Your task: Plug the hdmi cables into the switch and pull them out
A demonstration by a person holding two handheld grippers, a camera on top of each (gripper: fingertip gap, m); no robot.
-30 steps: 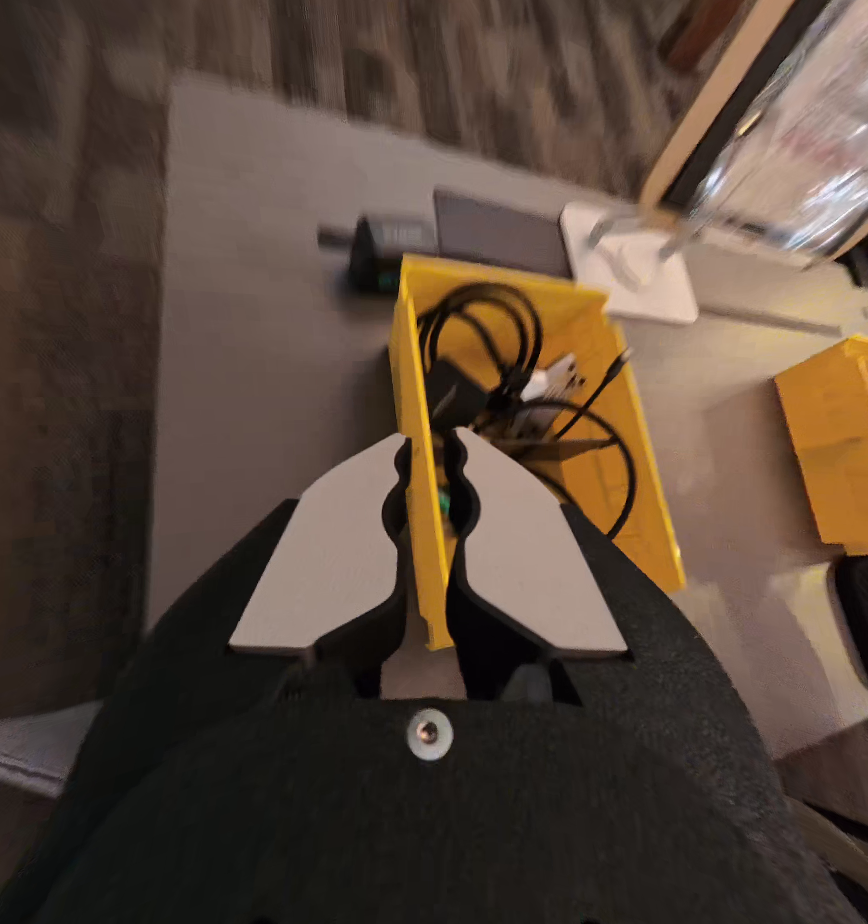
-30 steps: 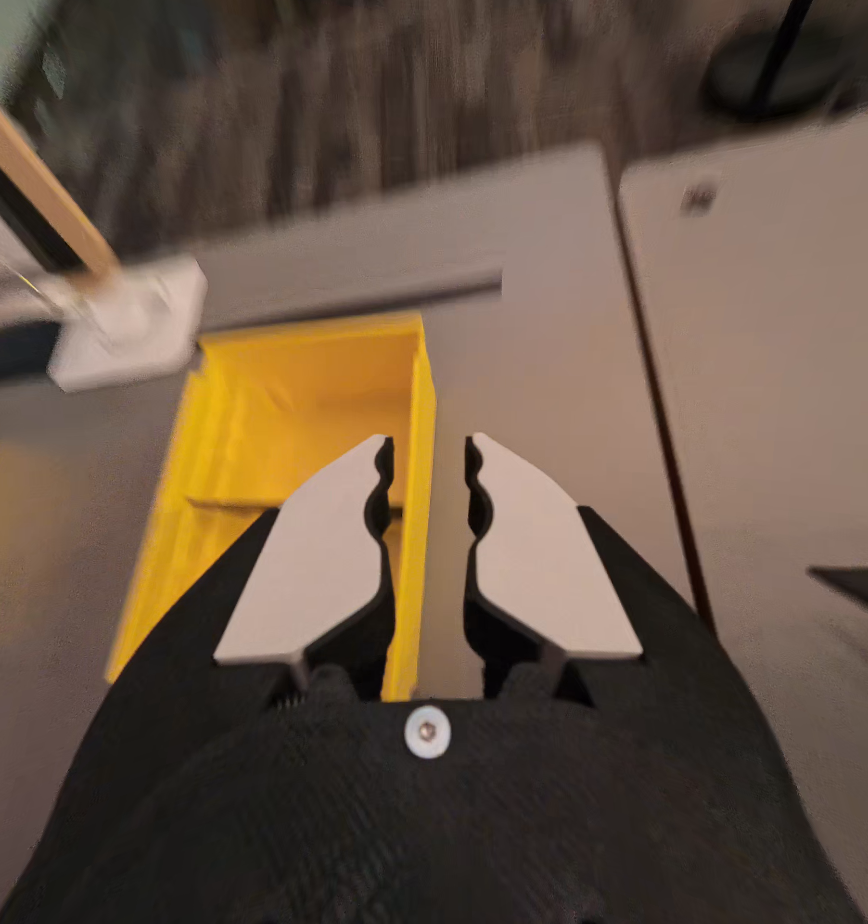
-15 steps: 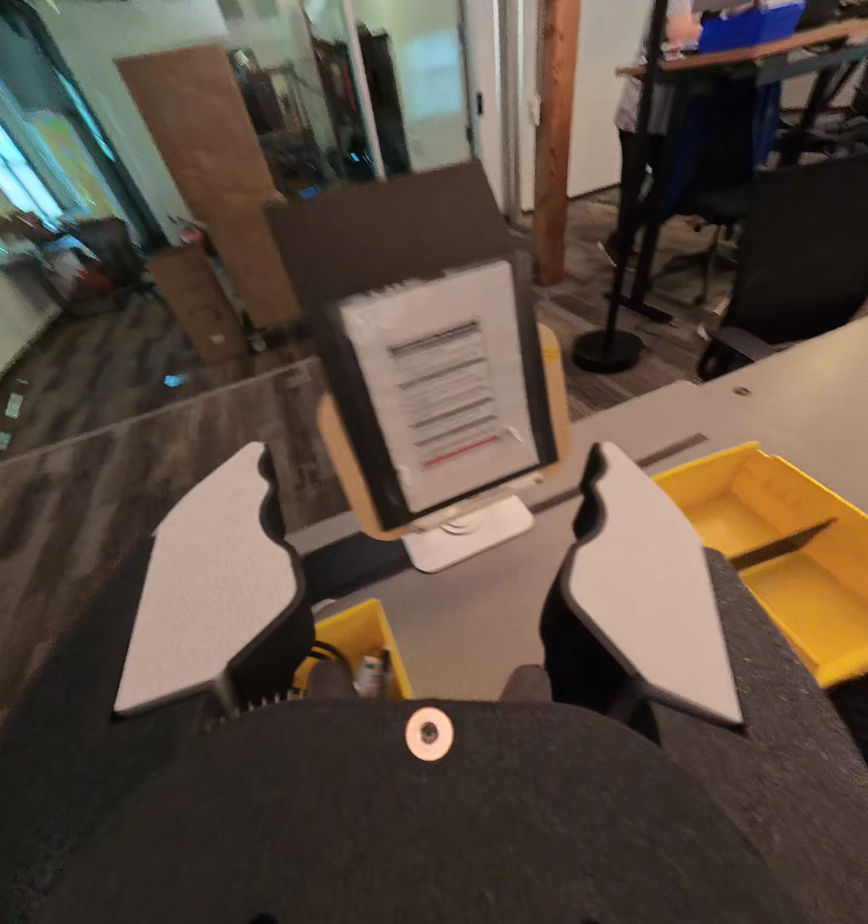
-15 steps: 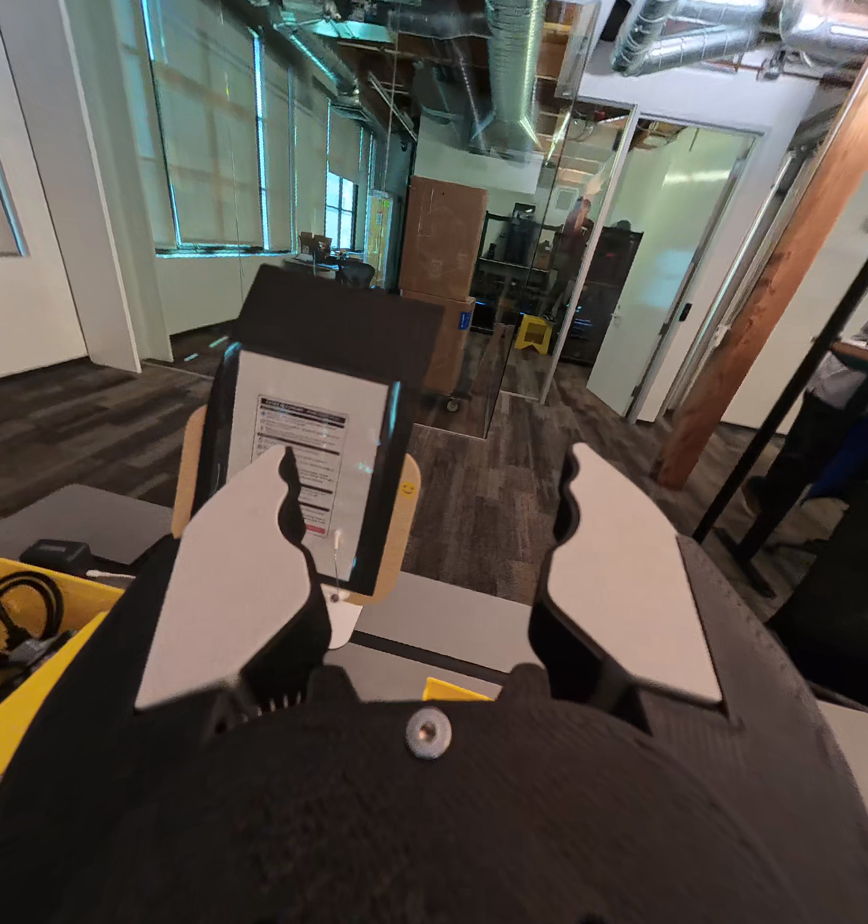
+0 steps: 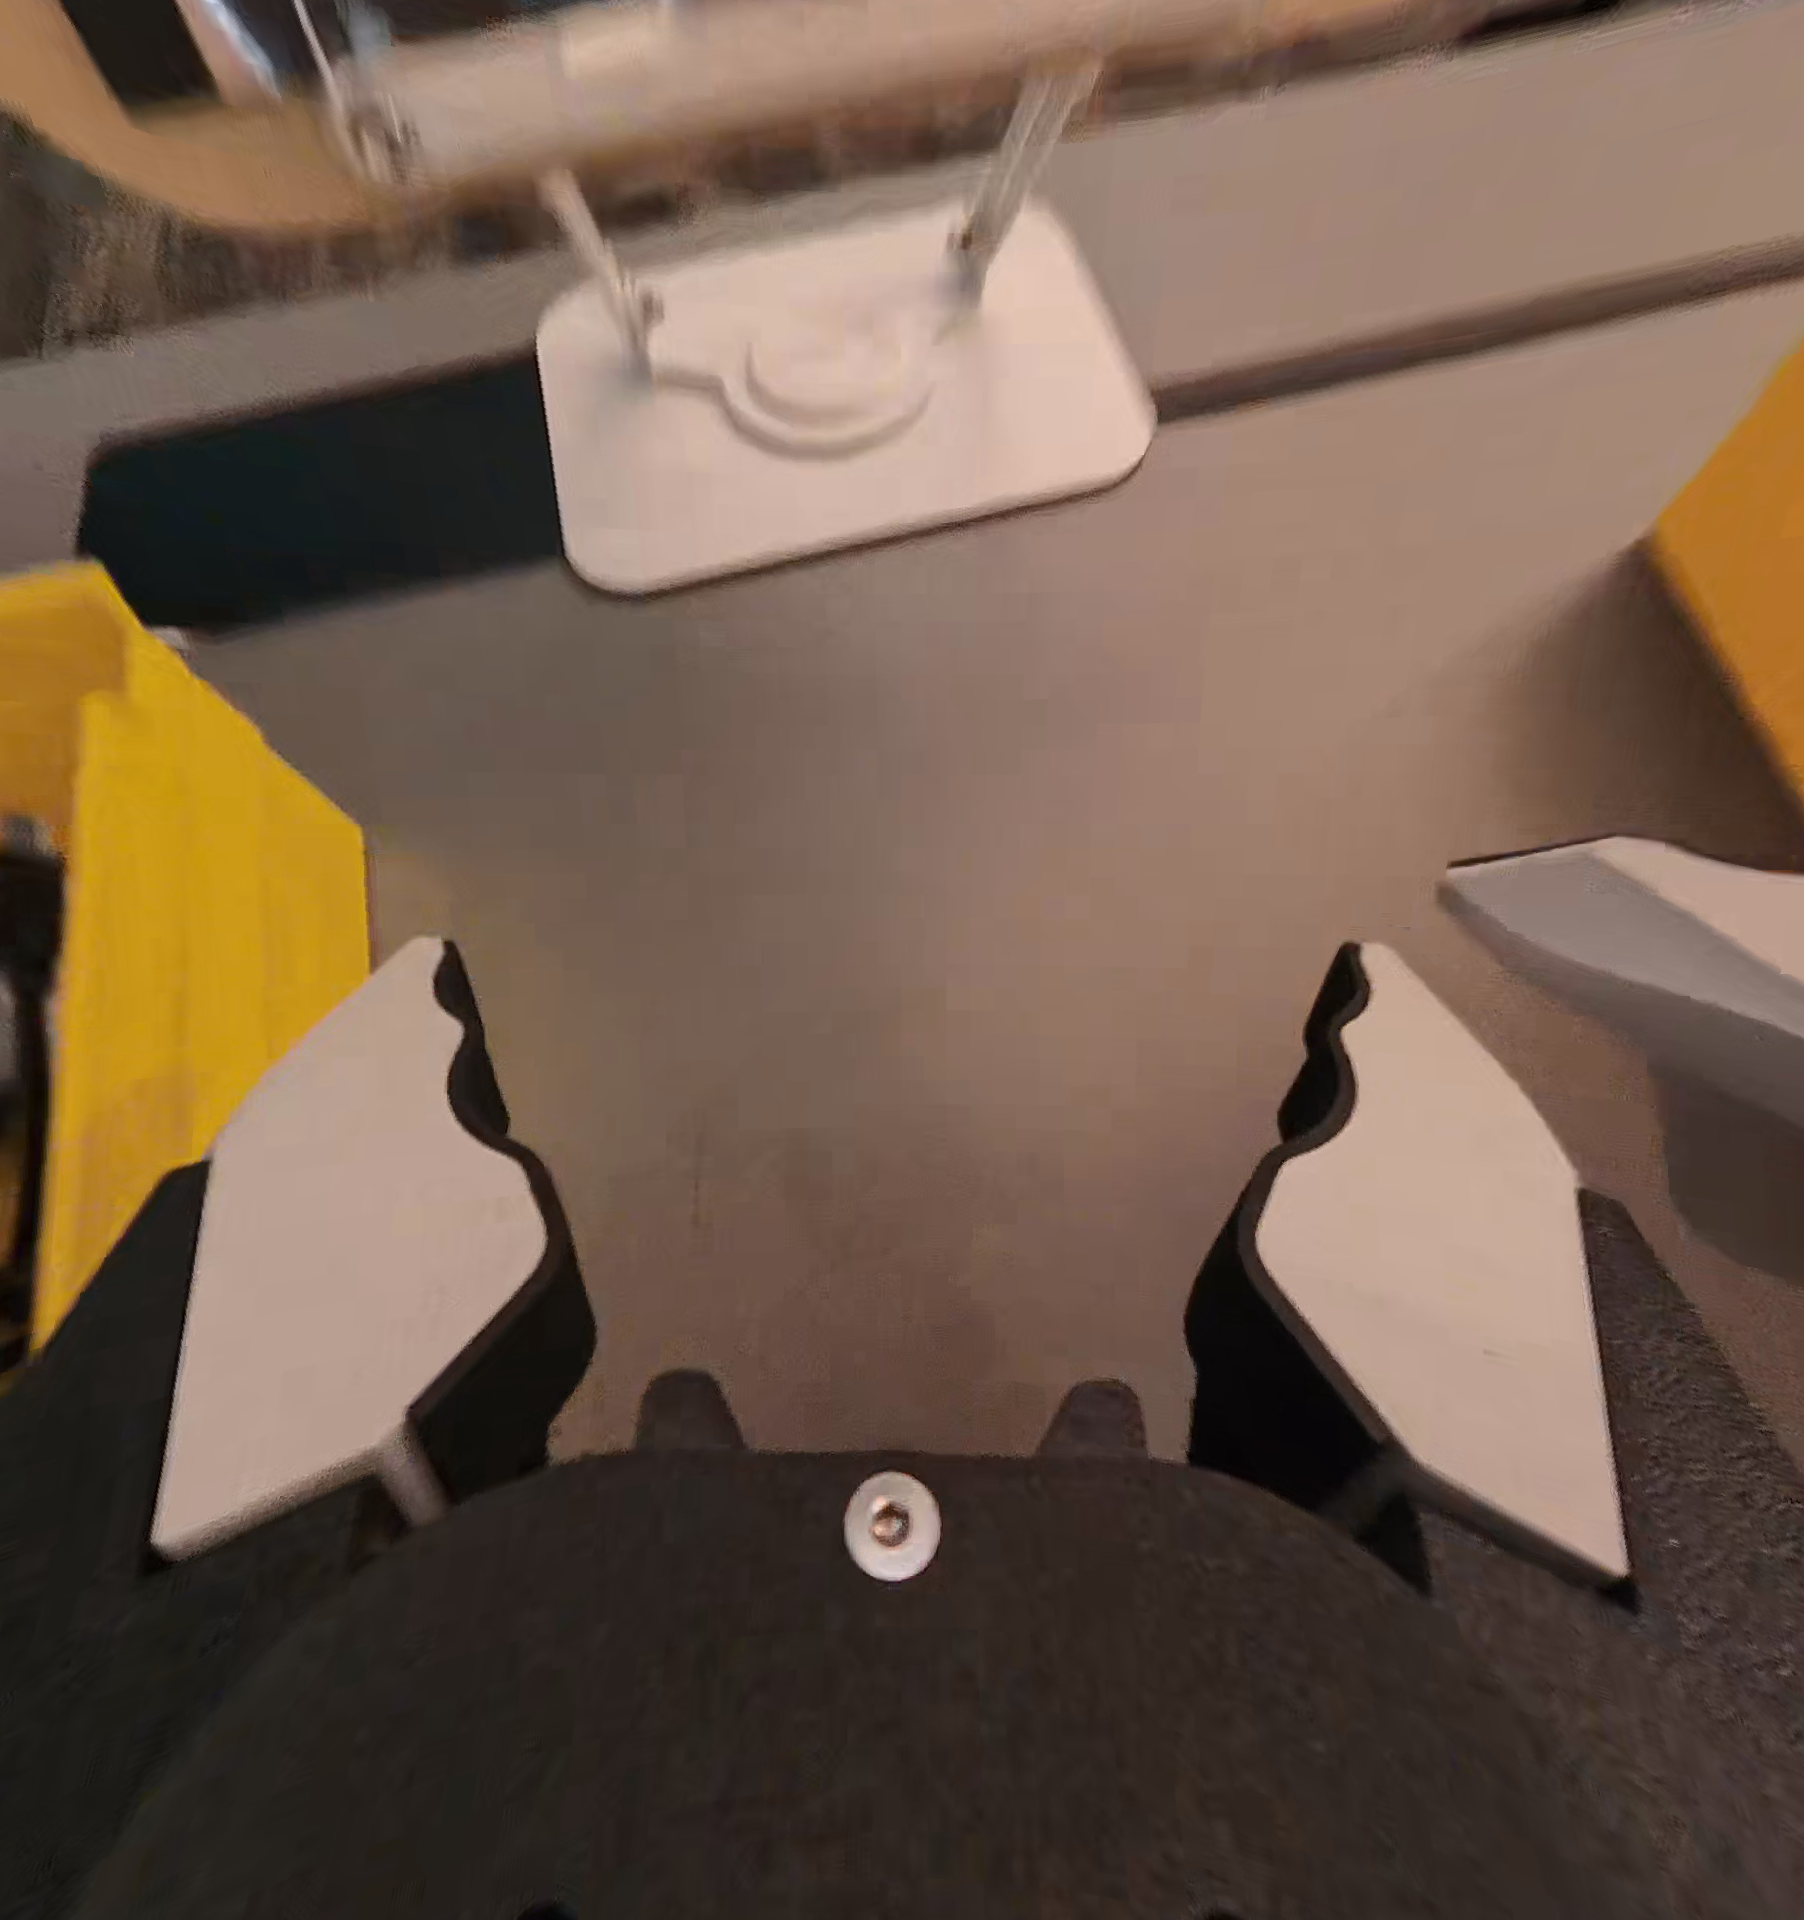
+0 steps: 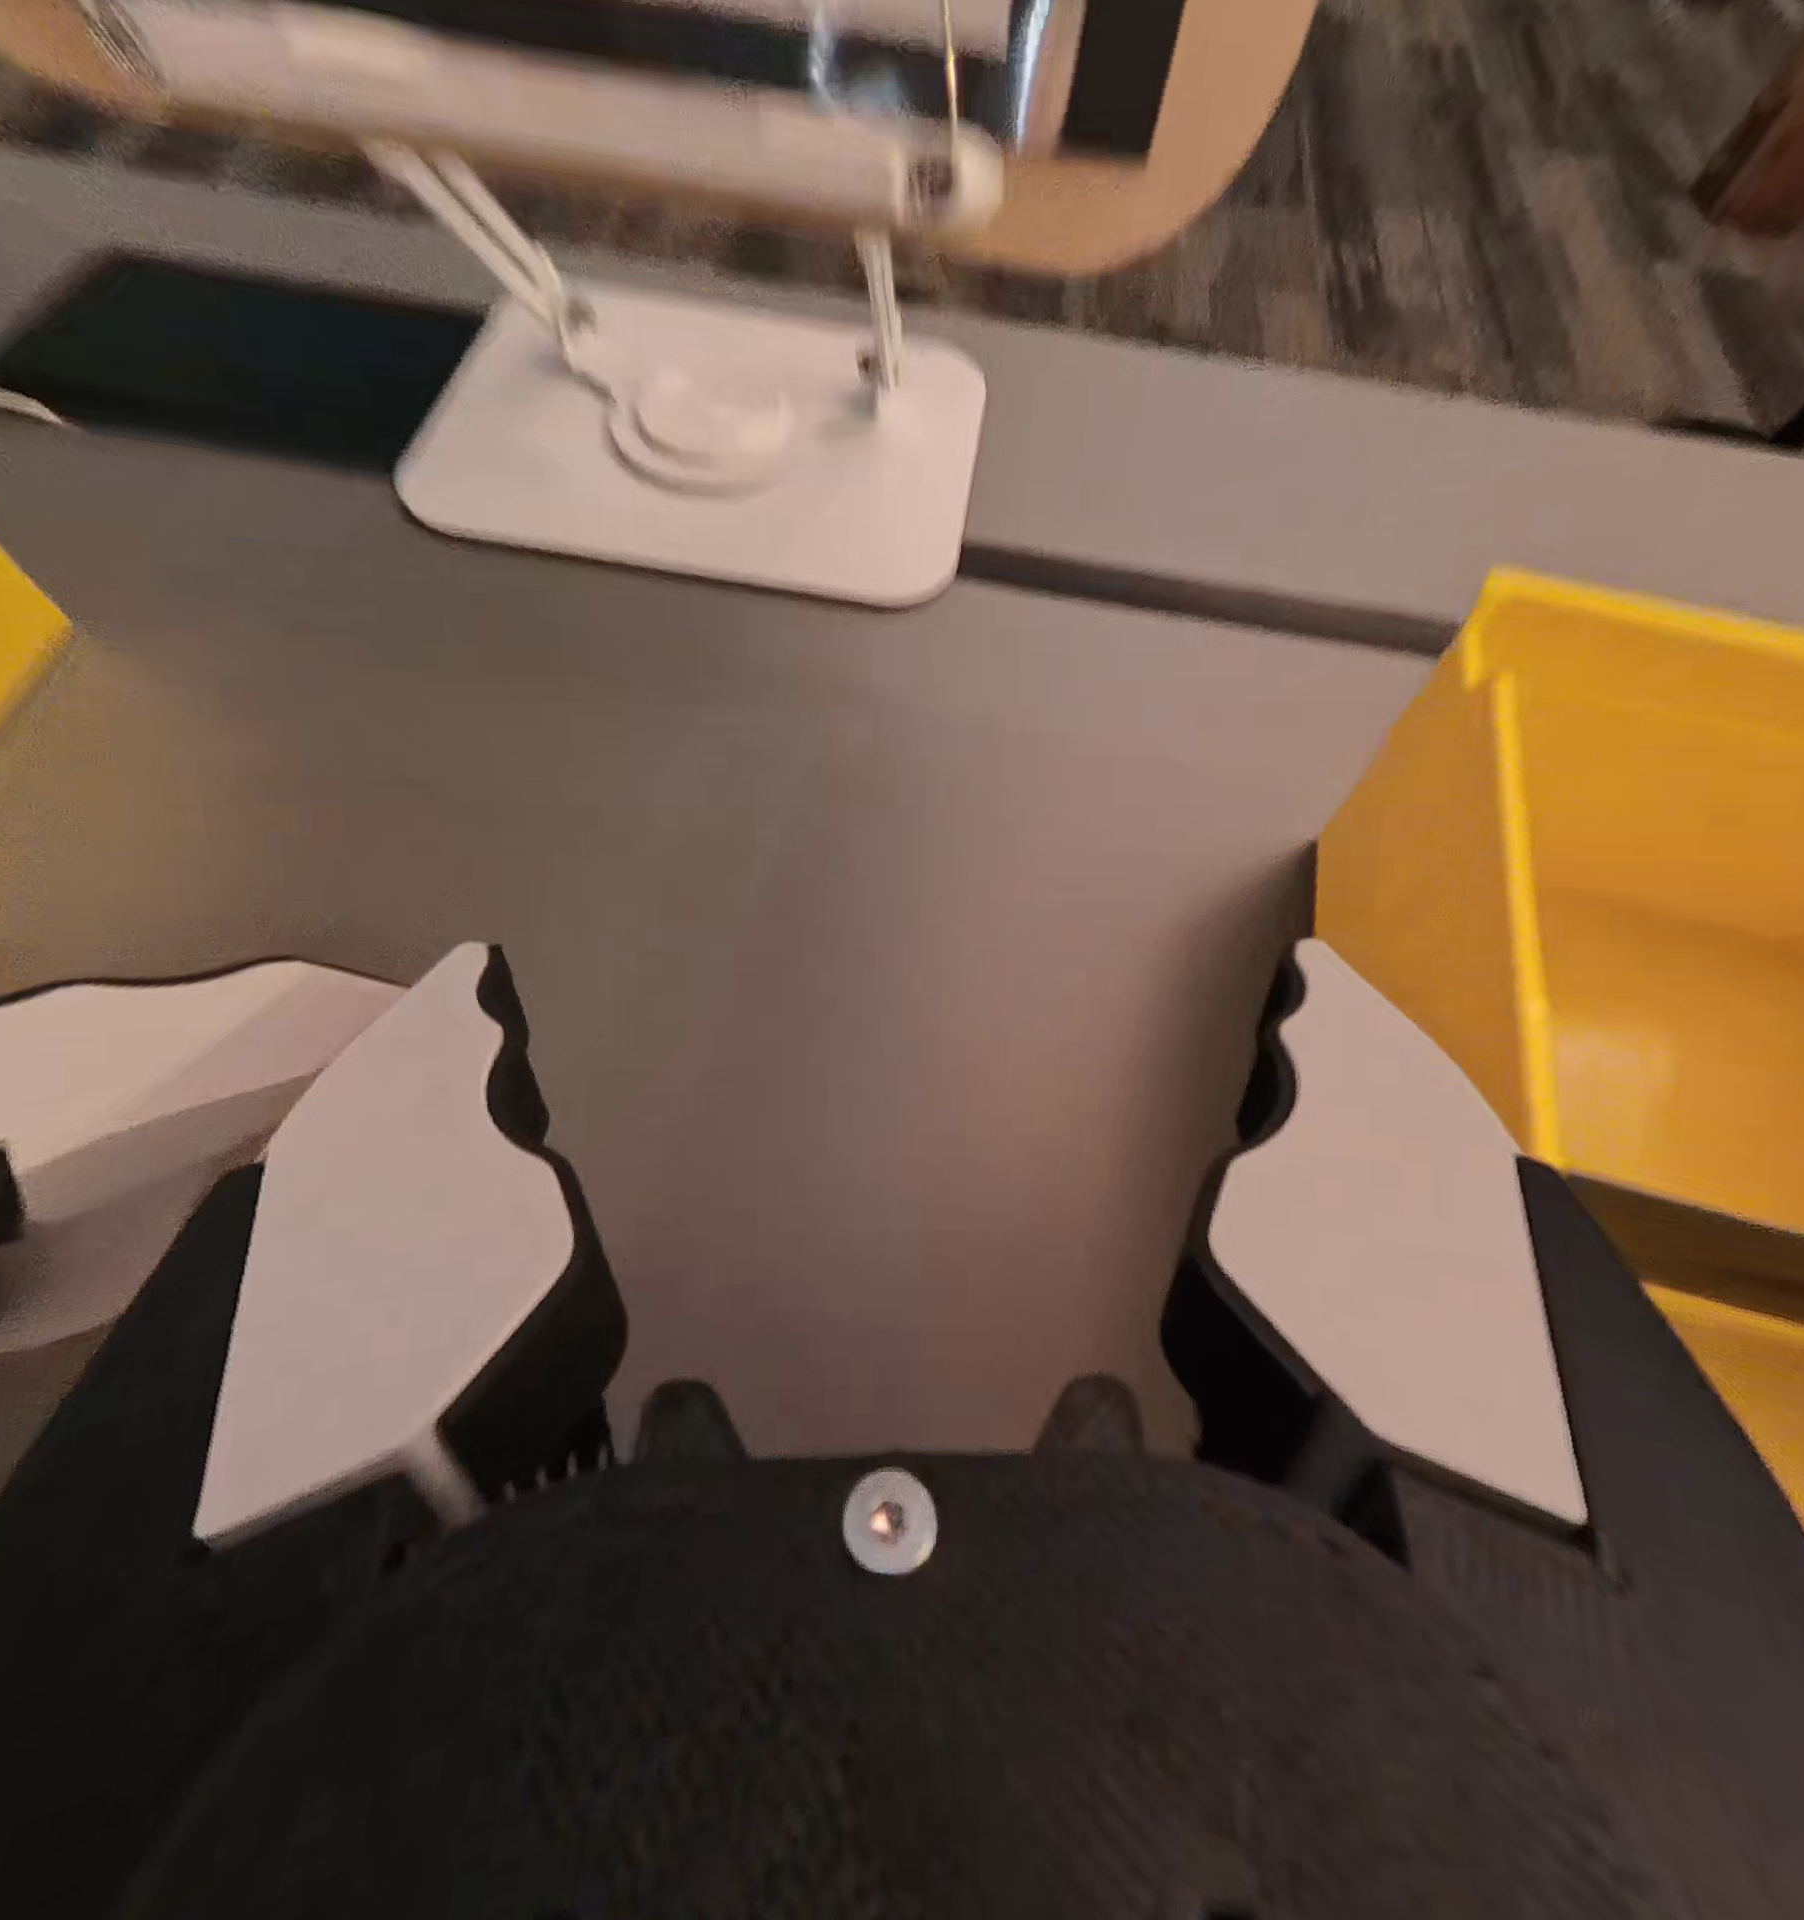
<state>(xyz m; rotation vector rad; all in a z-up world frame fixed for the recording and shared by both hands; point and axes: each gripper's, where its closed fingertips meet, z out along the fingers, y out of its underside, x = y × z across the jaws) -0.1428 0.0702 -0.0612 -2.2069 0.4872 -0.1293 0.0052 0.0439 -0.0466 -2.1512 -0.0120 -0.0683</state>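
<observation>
The left hand-held gripper is hanging released over bare grey surface, its jaws spread wide with nothing between them. The right hand-held gripper is doing the same just beside it, jaws wide apart and empty; one of its pale fingers is showing at the right edge of the left wrist view, and a finger of the left one is showing at the left edge of the right wrist view.

A yellow bin is sitting just left of the left gripper. Black cables are lying inside it, only partly in view at the frame edge; the switch cannot be made out in either view. A second yellow bin is sitting just right of the right gripper, and the part of it in view is showing no contents.

Ahead of both grippers, a white stand base is resting on the surface, thin metal legs rising from it to a blurred tan-edged panel above. A dark strip is lying left of the base. Both views are blurred.
</observation>
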